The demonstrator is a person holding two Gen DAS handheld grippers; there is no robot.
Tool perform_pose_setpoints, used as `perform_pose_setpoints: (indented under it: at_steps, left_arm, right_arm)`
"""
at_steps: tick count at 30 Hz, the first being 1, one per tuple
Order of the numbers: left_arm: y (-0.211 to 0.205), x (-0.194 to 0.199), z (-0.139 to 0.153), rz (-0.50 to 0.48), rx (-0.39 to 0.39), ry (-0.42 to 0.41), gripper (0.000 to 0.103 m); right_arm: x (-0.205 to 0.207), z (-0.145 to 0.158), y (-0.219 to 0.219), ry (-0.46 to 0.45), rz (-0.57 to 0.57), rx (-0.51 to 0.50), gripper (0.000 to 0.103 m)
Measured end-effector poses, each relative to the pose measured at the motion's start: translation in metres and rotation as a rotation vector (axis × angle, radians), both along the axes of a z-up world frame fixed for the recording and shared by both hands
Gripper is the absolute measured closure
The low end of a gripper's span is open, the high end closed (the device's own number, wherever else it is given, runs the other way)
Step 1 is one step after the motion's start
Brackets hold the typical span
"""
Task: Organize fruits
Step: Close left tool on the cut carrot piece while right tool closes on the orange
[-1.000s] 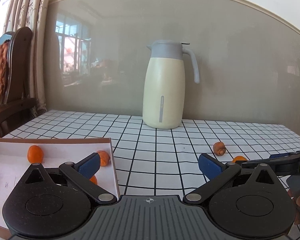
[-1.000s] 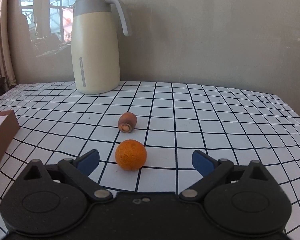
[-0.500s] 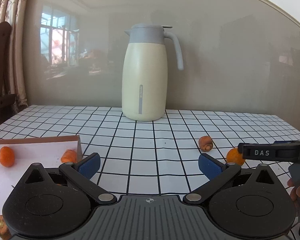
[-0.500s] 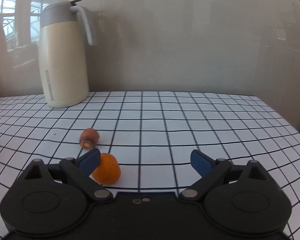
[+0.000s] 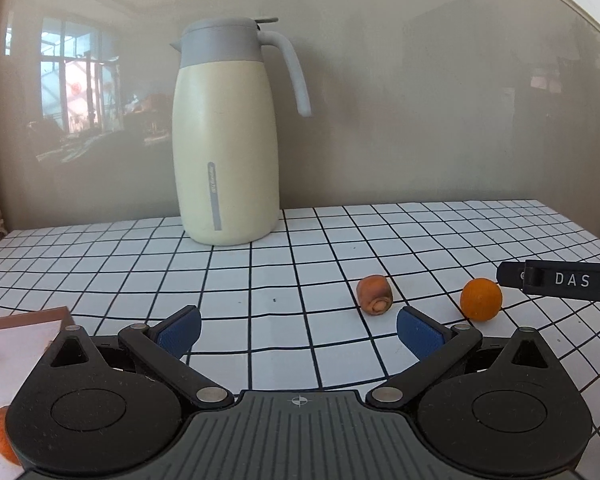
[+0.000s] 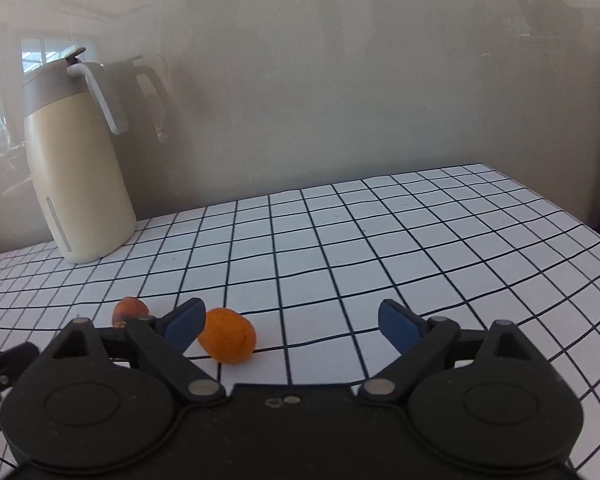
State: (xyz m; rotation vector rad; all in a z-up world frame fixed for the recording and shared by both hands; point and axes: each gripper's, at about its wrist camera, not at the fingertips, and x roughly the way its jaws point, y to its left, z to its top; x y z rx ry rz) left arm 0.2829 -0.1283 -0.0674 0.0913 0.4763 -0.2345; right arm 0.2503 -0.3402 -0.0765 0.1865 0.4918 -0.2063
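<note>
Orange (image 6: 227,335), round with dimpled skin, lies on the gridded tablecloth (image 6: 380,240) just beside a brown wrinkled fruit (image 5: 375,294); right gripper (image 6: 290,326) gapes wide, its left pad beside it; left gripper (image 5: 298,332) wide, empty

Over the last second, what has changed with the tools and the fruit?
The left tool swung right, away from the white cardboard box, now facing the small brown fruit. The right tool also swung right, so the round orange fruit sits by its left finger. Both stay open; fruits and cream jug unmoved.
</note>
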Motion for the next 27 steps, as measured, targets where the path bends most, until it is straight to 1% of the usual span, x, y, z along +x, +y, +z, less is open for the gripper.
perform_pose_setpoints:
  at_steps: [1, 3, 5, 7, 8, 9, 10, 11, 13, 16, 18, 20, 22, 24, 25, 27]
  left_arm:
    - [-0.003, 0.005, -0.001, -0.012, -0.007, 0.011, 0.0]
    - [-0.012, 0.014, -0.002, -0.024, 0.002, 0.019, 0.0]
    - [-0.02, 0.021, -0.003, -0.04, 0.009, 0.023, 0.0]
    - [-0.028, 0.027, -0.004, -0.046, 0.013, 0.024, 0.001]
    - [-0.033, 0.03, -0.004, -0.049, 0.018, 0.028, 0.01]
    - [-0.036, 0.034, -0.005, -0.057, 0.018, 0.042, 0.019]
    - [-0.038, 0.038, -0.007, -0.064, 0.012, 0.055, 0.022]
    - [-0.041, 0.042, -0.009, -0.06, 0.015, 0.064, 0.025]
    - [-0.045, 0.049, -0.013, -0.066, 0.032, 0.074, 0.026]
    - [-0.048, 0.058, -0.019, -0.094, 0.049, 0.098, 0.029]
    - [-0.05, 0.062, -0.023, -0.109, 0.058, 0.105, 0.037]
    - [-0.052, 0.066, -0.024, -0.11, 0.055, 0.102, 0.039]
    - [-0.055, 0.069, -0.023, -0.116, 0.054, 0.102, 0.043]
    - [-0.06, 0.072, -0.024, -0.122, 0.059, 0.108, 0.05]
    - [-0.061, 0.073, -0.025, -0.121, 0.058, 0.111, 0.052]
    - [-0.063, 0.075, -0.029, -0.119, 0.058, 0.13, 0.063]
  right_arm:
    - [0.001, 0.0, 0.001, 0.001, 0.014, 0.005, 0.025]
    - [0.008, -0.003, 0.003, 0.021, 0.051, 0.018, 0.03]
    - [0.011, -0.004, 0.003, 0.028, 0.079, 0.043, 0.032]
    - [0.015, -0.004, 0.006, 0.03, 0.096, 0.046, 0.039]
    - [0.017, -0.004, 0.007, 0.033, 0.105, 0.045, 0.04]
    - [0.019, -0.004, 0.009, 0.038, 0.107, 0.044, 0.046]
    - [0.021, -0.005, 0.01, 0.044, 0.109, 0.046, 0.051]
    - [0.023, -0.006, 0.01, 0.05, 0.112, 0.056, 0.052]
    - [0.024, -0.006, 0.008, 0.055, 0.114, 0.092, 0.053]
    - [0.024, -0.008, 0.012, 0.066, 0.128, 0.094, 0.053]
    - [0.024, -0.01, 0.015, 0.072, 0.14, 0.092, 0.053]
    - [0.023, -0.011, 0.018, 0.072, 0.136, 0.1, 0.055]
    - [0.024, -0.011, 0.017, 0.075, 0.141, 0.108, 0.058]
    - [0.023, -0.01, 0.018, 0.07, 0.134, 0.106, 0.06]
    - [0.023, -0.01, 0.017, 0.07, 0.134, 0.111, 0.061]
    - [0.024, -0.01, 0.017, 0.073, 0.137, 0.128, 0.064]
